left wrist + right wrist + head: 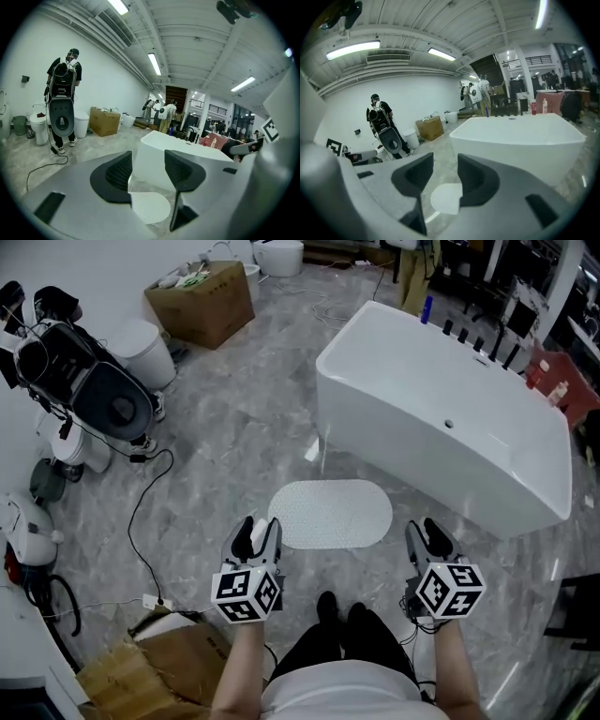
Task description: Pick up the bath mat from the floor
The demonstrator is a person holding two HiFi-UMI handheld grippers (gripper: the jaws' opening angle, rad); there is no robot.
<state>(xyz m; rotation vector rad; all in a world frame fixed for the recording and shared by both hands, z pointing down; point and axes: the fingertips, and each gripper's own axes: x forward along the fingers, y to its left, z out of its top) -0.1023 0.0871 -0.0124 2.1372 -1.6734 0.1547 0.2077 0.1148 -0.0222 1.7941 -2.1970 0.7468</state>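
Left tool (255, 532): jaws apart, nothing between them. Right tool (427, 532): likewise parted and empty. Both held above the floor (234, 427), at the near corners of the white oval bath mat (330, 513), clear of it. Mat flat on grey floor, just near of the white bathtub (450, 418). Far left: cardboard box (202, 301) and seemingly a person (84, 381) with black gear.
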